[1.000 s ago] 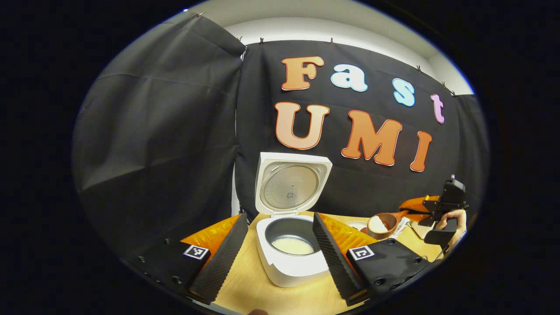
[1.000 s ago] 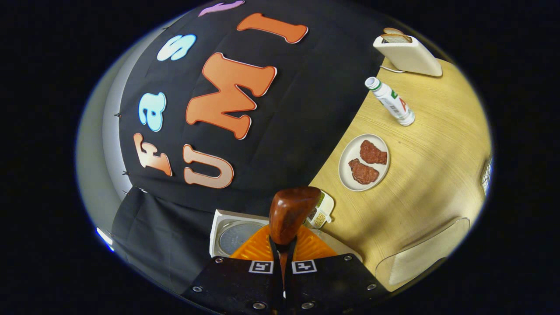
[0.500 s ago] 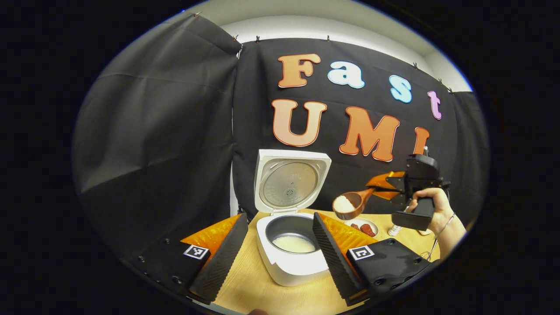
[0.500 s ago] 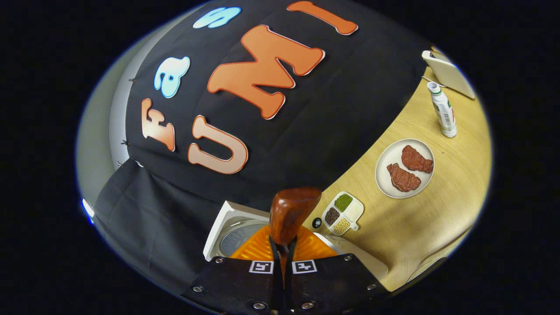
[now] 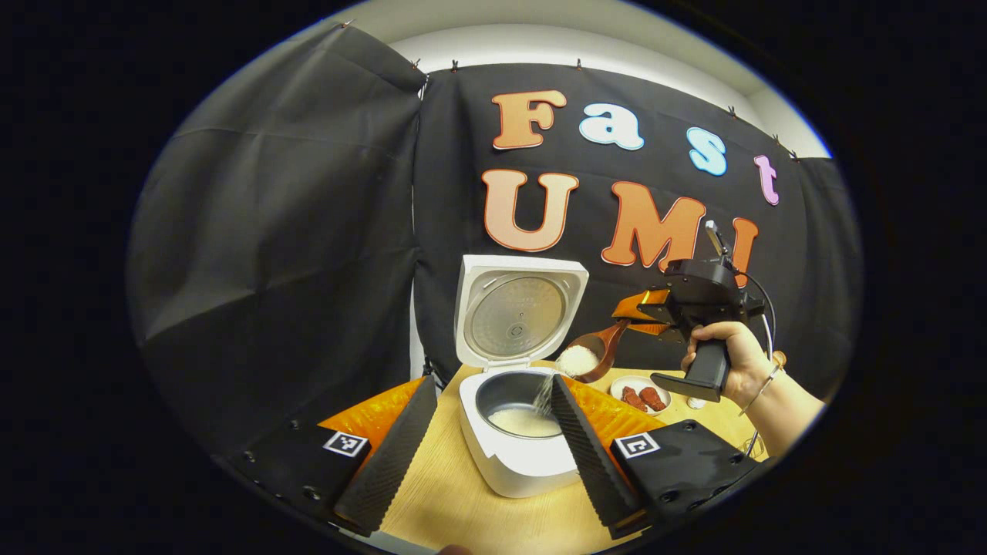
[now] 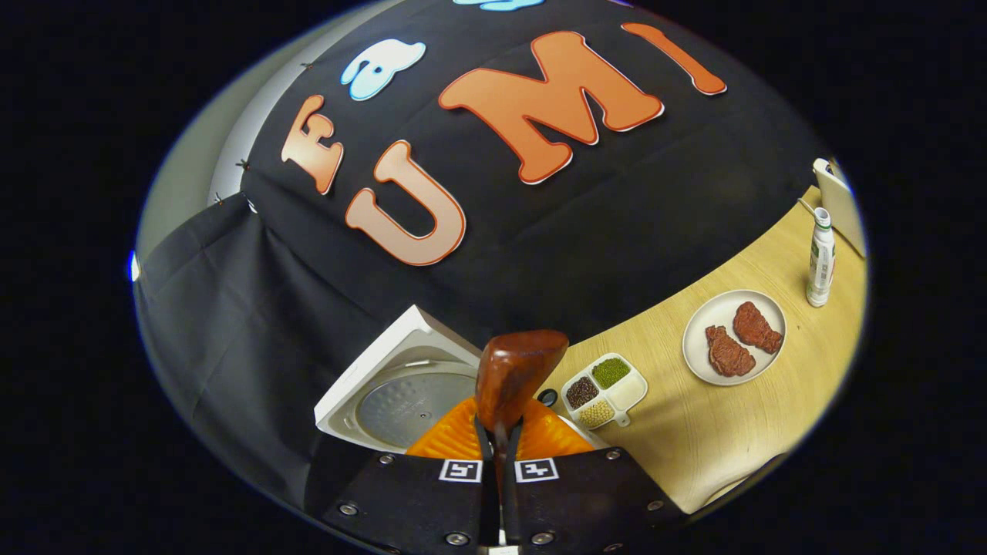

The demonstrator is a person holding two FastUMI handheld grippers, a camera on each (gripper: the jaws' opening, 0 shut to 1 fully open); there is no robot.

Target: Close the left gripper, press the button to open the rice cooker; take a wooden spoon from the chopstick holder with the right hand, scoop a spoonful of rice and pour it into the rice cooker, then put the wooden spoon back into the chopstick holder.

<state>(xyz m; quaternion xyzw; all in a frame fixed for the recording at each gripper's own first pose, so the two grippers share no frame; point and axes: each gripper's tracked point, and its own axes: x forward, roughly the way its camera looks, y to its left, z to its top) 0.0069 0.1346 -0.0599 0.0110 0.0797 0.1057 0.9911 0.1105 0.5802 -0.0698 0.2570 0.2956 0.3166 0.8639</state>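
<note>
On the counter (image 5: pixel 463 509), left gripper view: rice cooker (image 5: pixel 515 455), lid up; left tool (image 5: pixel 486 447) wide, flanking it; wooden spoon (image 5: pixel 590 356) tilted above its right rim, rice falling. Right gripper view: right tool (image 6: pixel 500 439) clamped on spoon handle; sectioned dish (image 6: pixel 604 389) right, plate (image 6: pixel 698 354) beyond.

The left gripper view is taken from low over the pale wooden worktop (image 5: pixel 493 516), facing the black cloth wall, with the open white rice cooker (image 5: pixel 515 455) framed close between the left tongs (image 5: pixel 480 451). The right gripper view is taken from above and is rolled, so the worktop (image 6: pixel 725 455) is seen slanting at the right. Shared by both are the cooker's raised lid (image 6: pixel 401 389) and a white plate of brown meat pieces (image 6: pixel 734 337).
</note>
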